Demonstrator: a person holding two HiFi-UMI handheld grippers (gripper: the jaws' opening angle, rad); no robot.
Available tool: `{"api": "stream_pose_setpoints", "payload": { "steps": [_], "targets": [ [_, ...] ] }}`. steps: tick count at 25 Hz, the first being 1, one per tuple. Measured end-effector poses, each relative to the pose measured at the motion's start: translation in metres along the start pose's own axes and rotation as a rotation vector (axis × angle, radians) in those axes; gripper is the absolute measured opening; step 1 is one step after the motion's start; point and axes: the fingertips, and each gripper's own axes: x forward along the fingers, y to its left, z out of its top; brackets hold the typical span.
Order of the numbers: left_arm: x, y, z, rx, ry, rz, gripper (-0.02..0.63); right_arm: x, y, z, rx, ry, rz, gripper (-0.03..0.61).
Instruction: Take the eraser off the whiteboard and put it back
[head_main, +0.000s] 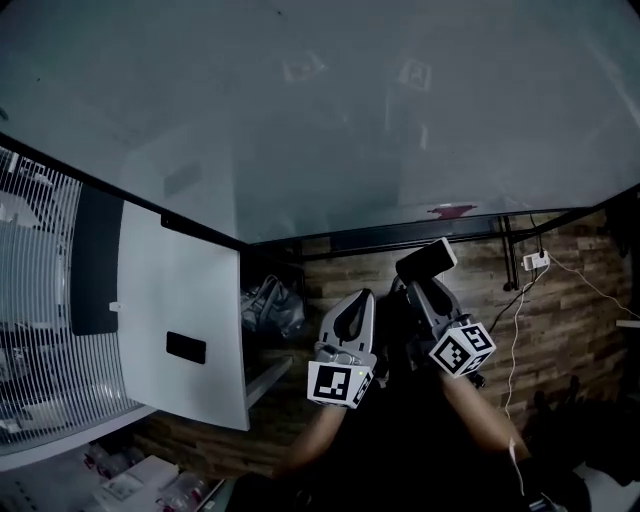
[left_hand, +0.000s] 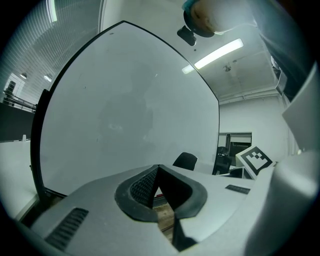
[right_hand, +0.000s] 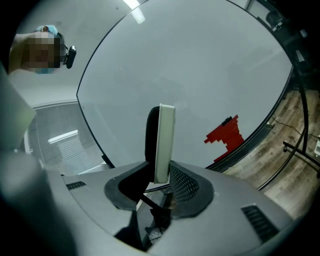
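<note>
Right fingers (right_hand: 184, 184) clamped on eraser (right_hand: 164, 140) — you hold it edge-on, clear of whiteboard (right_hand: 200, 70), ready to set back; left fingers (left_hand: 142, 187) pinched shut, empty.

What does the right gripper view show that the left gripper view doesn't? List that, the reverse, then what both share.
Right gripper view only: the right gripper clamped on the eraser, seen edge-on. Left gripper view only: the left gripper shut and empty, plus the marker cube on the other gripper. Both: the whiteboard.
</note>
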Motion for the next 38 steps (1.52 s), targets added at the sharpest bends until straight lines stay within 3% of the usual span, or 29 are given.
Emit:
{"api": "stream_pose_setpoints", "payload": {
  "steps": [8, 18, 28, 38],
  "targets": [
    [0.022, 0.003, -0.011, -0.007, 0.034, -0.02, 0.008, 0.021, -0.033, -0.015, 0.179, 0.012, -0.038, 0.132],
    [0.038, 0.006, -0.02, -0.011, 0.058, -0.039, 0.008, 0.041, -0.059, -0.035, 0.324, 0.042, -0.082, 0.132],
    [0.048, 0.014, -0.027, -0.027, 0.082, -0.046, 0.008, 0.061, -0.091, -0.057, 0.577, 0.032, -0.151, 0.132],
    [0.052, 0.015, -0.032, -0.053, 0.098, -0.055, 0.008, 0.071, -0.105, -0.067, 0.691, 0.008, -0.182, 0.132]
  ]
}}
